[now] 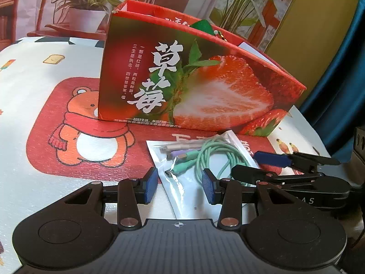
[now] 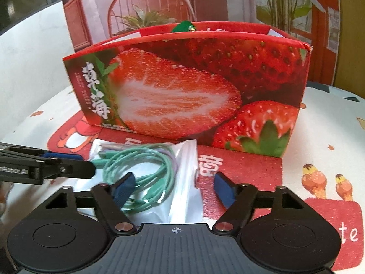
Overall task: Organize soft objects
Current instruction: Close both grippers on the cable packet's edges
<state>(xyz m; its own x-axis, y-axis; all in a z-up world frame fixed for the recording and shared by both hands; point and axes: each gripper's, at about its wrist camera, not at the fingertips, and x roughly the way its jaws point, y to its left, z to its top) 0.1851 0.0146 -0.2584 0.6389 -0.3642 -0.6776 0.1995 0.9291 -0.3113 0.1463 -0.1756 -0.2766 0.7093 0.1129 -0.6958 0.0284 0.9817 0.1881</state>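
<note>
Glossy printed cardboard box (image 1: 200,86); clear shiny plastic bag (image 2: 180,166) holding smooth rubbery green cable (image 2: 146,166); worktop cover (image 1: 45,118) looking matt, woven, cloth-like; tongs' pads (image 1: 150,188) showing rough blue texture.

The cable packet (image 1: 200,159) lies flat on the mat (image 1: 45,114), just before the strawberry box (image 1: 194,86) — which stands upright behind it. 2 grippers flank the packet — left gripper (image 1: 180,183), right gripper (image 2: 174,186).

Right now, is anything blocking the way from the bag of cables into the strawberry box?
Only the strawberry box's own front wall. The bag of cables lies on the mat just before it, so it must be lifted over the open rim. A green thing already pokes out inside.
</note>
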